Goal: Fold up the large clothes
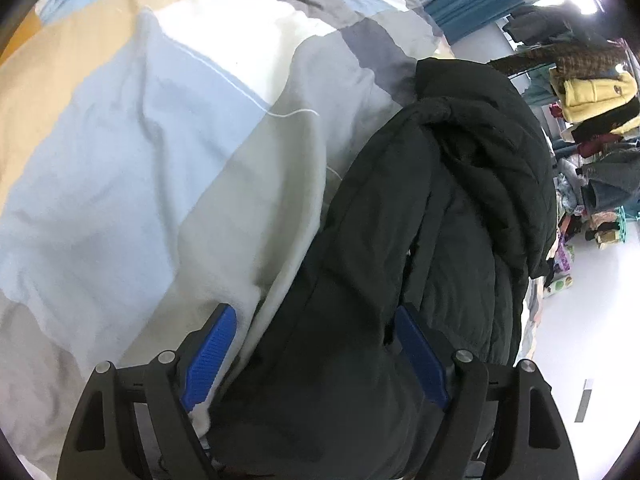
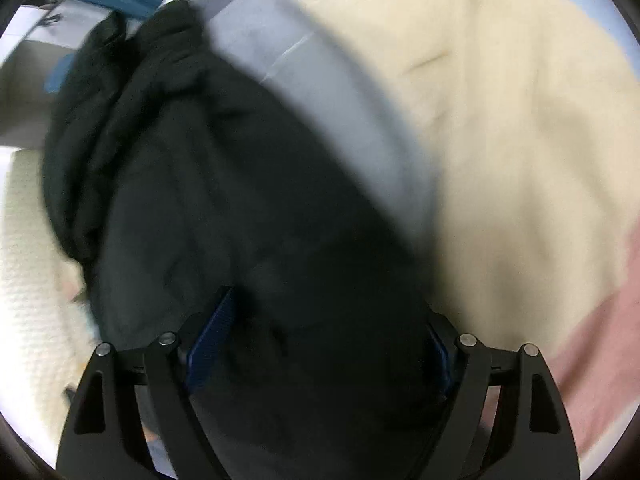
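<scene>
Coat (image 1: 440,220), black and padded, heaped in a long crumpled bundle on a patchwork quilt (image 1: 140,140) of pale blue, cream, grey and tan blocks. Runs from the bottom of the left wrist view up and to the right, ending in a bunched fold near the quilt's far edge.

Left claw (image 1: 314,316) angled down over the near end of the coat, jaws spread wide, released. Coat fills most of the gap between its blue pads (image 1: 210,360); near pad on the left sits apart from the coat, with a strip of white quilt edge showing beside it. Other pad right at the coat's dark surface; contact unclear.

Right claw (image 2: 330,312) likewise spread wide and released, pointing down at the coat (image 2: 220,200), which bulges up between its fingers and hides most of both pads. View blurred. Cream and pink quilt (image 2: 500,120) to the right of the coat, grey band just beside it.

Beyond the bed in the left view: pale floor (image 1: 592,320) and a pile of clothes (image 1: 592,100), yellow and dark, well apart from the coat.
</scene>
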`<state>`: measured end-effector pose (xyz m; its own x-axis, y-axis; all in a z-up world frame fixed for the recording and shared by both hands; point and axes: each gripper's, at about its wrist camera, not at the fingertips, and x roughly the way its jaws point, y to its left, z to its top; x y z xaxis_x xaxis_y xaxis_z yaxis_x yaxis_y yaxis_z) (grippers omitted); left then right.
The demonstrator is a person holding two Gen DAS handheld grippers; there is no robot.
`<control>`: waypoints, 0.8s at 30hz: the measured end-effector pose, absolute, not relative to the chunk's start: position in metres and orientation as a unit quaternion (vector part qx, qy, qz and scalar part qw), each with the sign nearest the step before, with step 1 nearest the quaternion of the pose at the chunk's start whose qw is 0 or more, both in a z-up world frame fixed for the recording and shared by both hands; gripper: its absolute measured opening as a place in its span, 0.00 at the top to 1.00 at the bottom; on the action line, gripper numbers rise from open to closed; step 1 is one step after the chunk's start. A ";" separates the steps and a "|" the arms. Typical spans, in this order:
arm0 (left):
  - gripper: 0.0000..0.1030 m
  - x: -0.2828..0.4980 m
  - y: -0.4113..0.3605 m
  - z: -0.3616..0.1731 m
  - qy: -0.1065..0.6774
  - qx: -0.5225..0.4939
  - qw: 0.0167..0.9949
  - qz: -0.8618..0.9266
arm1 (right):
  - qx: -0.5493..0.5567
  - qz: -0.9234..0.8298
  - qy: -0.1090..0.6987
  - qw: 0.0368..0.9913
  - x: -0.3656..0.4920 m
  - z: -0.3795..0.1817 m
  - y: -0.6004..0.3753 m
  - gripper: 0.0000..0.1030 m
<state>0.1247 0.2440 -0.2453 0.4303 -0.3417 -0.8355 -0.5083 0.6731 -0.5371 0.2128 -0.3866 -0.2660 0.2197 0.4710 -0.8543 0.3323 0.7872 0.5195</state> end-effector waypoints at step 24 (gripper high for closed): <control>0.21 0.146 0.222 -0.264 0.585 -0.371 0.721 0.025 | 0.325 0.160 0.570 0.737 0.200 -0.237 -0.357 0.11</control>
<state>0.1464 0.2220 -0.2638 0.3139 -0.3978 -0.8621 -0.4699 0.7239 -0.5051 0.2003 -0.3569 -0.2366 0.2989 0.6062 -0.7370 0.1352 0.7376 0.6615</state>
